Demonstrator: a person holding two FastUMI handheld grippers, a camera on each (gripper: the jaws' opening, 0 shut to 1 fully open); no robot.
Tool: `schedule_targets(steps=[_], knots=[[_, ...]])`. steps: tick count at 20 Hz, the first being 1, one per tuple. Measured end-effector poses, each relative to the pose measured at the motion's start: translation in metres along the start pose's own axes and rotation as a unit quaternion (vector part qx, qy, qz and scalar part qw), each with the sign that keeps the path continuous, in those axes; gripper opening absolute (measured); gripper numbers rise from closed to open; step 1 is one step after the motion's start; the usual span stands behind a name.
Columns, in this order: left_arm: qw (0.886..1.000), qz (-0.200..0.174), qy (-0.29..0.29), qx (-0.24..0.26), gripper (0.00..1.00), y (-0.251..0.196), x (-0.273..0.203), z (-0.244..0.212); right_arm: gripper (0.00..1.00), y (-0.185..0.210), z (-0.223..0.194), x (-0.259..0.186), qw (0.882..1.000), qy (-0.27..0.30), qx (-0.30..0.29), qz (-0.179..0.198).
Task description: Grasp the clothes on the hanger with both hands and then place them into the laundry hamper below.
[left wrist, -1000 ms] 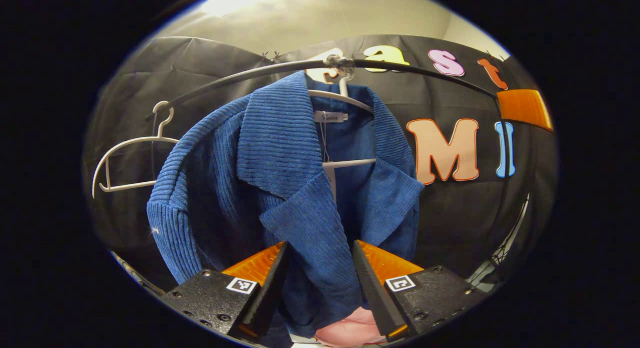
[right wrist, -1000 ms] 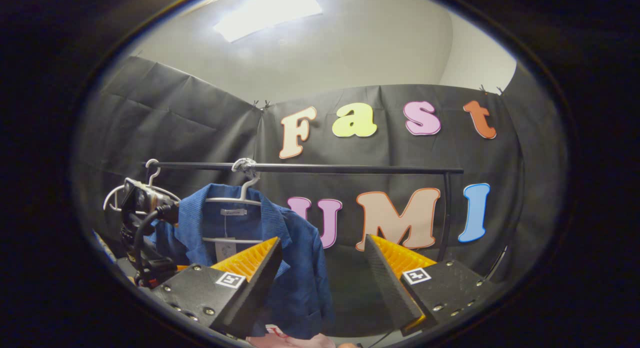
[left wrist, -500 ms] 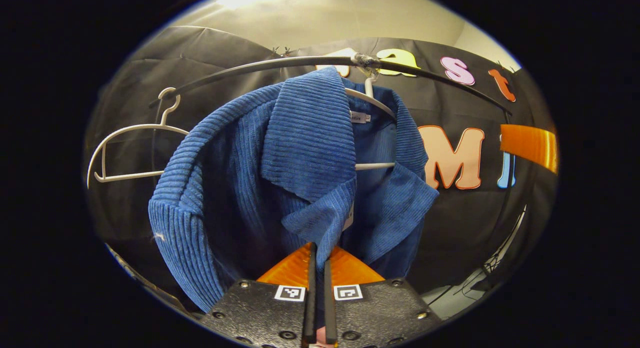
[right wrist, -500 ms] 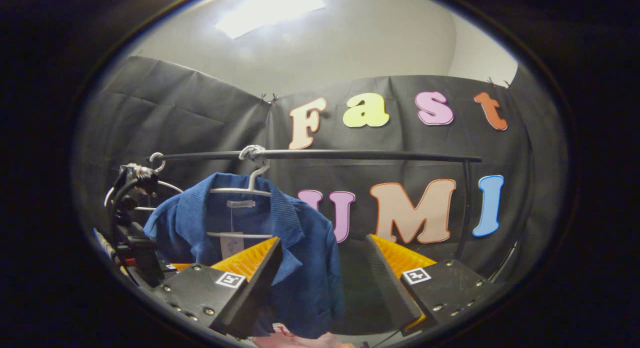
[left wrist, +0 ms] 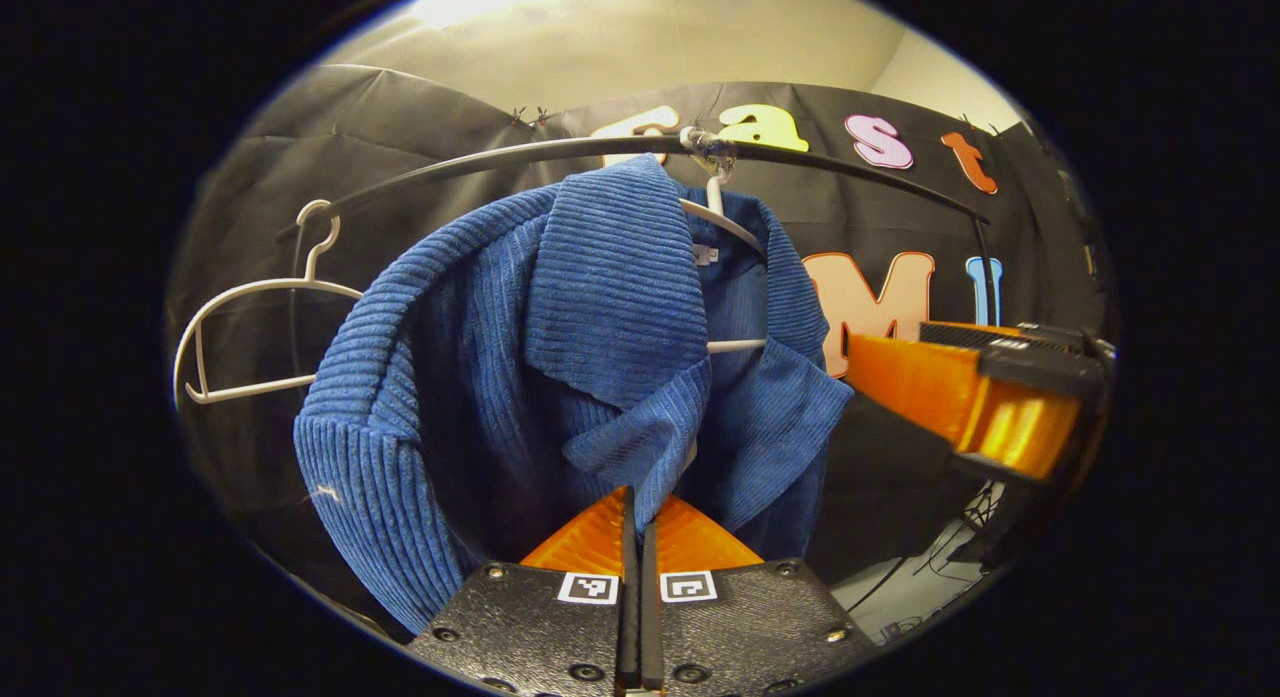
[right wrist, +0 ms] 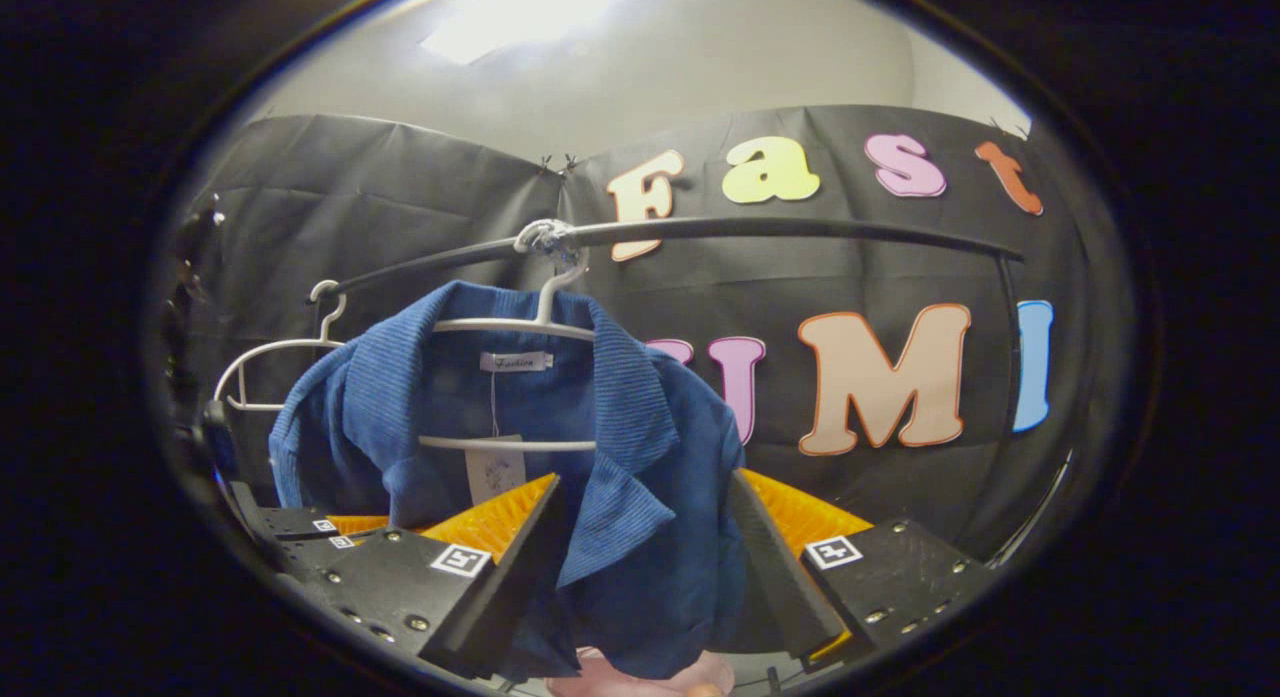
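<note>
One left gripper (left wrist: 636,522) pinches jacket (left wrist: 520,377); right gripper (right wrist: 645,532) gapes.

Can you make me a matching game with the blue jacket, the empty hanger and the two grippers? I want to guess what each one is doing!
Things:
1. blue jacket
2. empty hanger
3. left gripper
4. right gripper

States:
A. open, fingers either side of the jacket's front
B. hangs bare on the rail
C. shut on the jacket's lapel
D. draped on a white hanger

Pairs: 1-D, 2-B, 3-C, 4-A
</note>
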State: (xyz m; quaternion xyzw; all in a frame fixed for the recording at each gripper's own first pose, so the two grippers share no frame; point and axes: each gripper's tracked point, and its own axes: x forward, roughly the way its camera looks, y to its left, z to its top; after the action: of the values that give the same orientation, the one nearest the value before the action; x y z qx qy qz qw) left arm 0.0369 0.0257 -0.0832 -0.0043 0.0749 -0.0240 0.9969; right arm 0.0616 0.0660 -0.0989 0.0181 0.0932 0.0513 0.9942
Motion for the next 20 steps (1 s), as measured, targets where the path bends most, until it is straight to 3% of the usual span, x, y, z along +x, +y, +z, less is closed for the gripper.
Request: schedule_targets(steps=[7,9,10,11,12,14,15,18,19,20], knots=[[0.999,-0.030,-0.028,0.014,0.01,-0.002,-0.015,0.025,0.99,0.016,-0.040,0.046,0.999,0.040,0.036,-0.006],[0.999,-0.029,-0.038,0.016,0.00,0.000,-0.020,0.034,0.94,0.019,-0.053,0.056,0.998,0.053,0.041,-0.014],[0.999,-0.027,-0.041,0.015,0.00,0.003,-0.021,0.038,0.99,0.019,-0.059,0.060,0.997,0.060,0.044,-0.017],[0.999,-0.024,-0.043,0.013,0.01,0.005,-0.023,0.042,0.94,0.017,-0.067,0.063,0.996,0.069,0.045,-0.023],[0.999,-0.018,-0.044,0.011,0.01,0.008,-0.026,0.044,0.99,0.015,-0.074,0.067,0.996,0.079,0.045,-0.027],[0.999,-0.007,-0.046,0.000,0.01,0.017,-0.031,0.051,0.99,0.014,-0.087,0.070,0.994,0.096,0.051,-0.029],[0.999,-0.002,-0.047,-0.006,0.01,0.020,-0.032,0.054,0.94,0.011,-0.089,0.072,0.993,0.098,0.055,-0.033],[0.998,0.015,-0.052,-0.018,0.01,0.032,-0.039,0.062,0.53,-0.001,-0.093,0.073,0.992,0.106,0.054,-0.048],[0.998,0.021,-0.055,-0.020,0.00,0.036,-0.042,0.066,0.48,-0.005,-0.092,0.073,0.991,0.109,0.051,-0.052],[0.998,0.026,-0.057,-0.022,0.01,0.039,-0.044,0.069,0.33,-0.010,-0.091,0.074,0.991,0.110,0.049,-0.054]])
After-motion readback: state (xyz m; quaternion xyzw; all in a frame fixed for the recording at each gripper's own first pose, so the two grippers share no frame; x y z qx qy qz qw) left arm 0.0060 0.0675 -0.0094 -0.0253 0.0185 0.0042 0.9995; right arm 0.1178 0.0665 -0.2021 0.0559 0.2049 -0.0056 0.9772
